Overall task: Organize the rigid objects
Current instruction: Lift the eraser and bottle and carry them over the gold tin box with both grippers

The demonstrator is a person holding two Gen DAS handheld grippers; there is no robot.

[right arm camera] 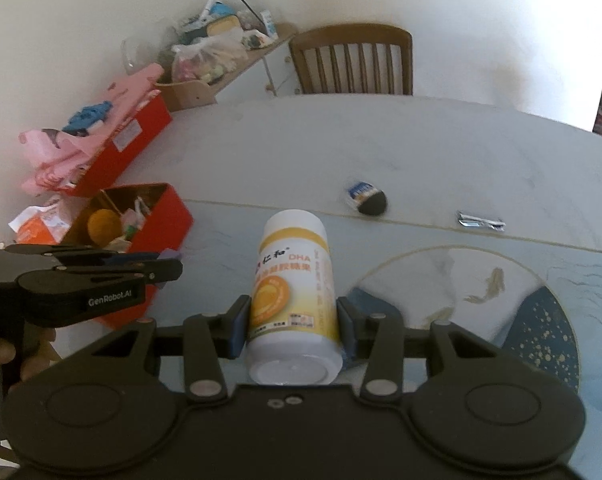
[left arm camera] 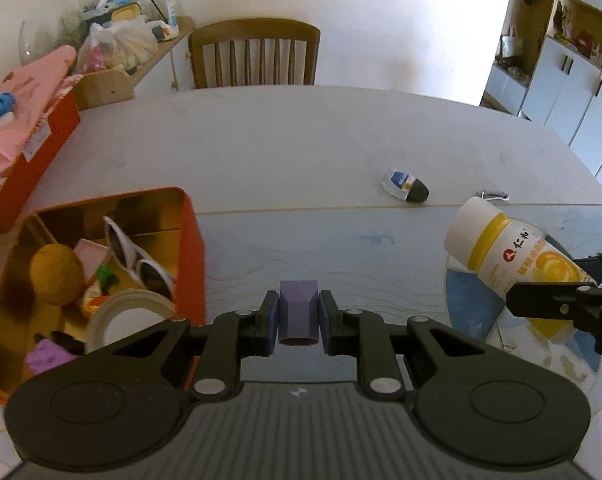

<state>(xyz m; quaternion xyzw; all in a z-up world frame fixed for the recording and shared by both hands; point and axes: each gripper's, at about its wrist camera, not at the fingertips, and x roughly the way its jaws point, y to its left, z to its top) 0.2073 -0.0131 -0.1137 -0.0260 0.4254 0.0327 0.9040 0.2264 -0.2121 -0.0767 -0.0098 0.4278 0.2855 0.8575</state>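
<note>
Gripping a small purple block (left arm camera: 299, 312) between its blue pads, the left gripper (left arm camera: 299, 322) has its jaws drawn narrow, pressed on the block's two sides above the pale blue tabletop (left arm camera: 301, 152). Just to its left sits an open red tin (left arm camera: 191, 248) with a gold lining, holding white-framed sunglasses (left arm camera: 139, 256), a mustard-yellow ball (left arm camera: 57, 274), a roll of tape (left arm camera: 131, 316) and a few small bits in pink, green and purple.

The right gripper (right arm camera: 293, 324) is closed on a white supplement bottle (right arm camera: 293, 296) with a yellow and orange label – the pads bear on its lower body, its base faces the camera and its white cap points away over the table. From the left wrist view the same bottle (left arm camera: 513, 264) shows tilted at the right edge, above a round blue-and-white printed patch on the table cover.

Farther out on the table lies a small clear bottle with a dark cap (left arm camera: 405, 186) on its side, and beyond the right gripper a thin silver foil packet (right arm camera: 481, 220). A second red box (right arm camera: 125, 148) piled with pink bags stands behind the tin, near the table's left edge. A wooden chair (left arm camera: 255, 56) is pushed in at the far side – beside it, a shelf (left arm camera: 173, 40) cluttered with plastic bags and cartons. A hand (right arm camera: 5, 352) shows at the left edge of the right wrist view, holding the left gripper's handle.
</note>
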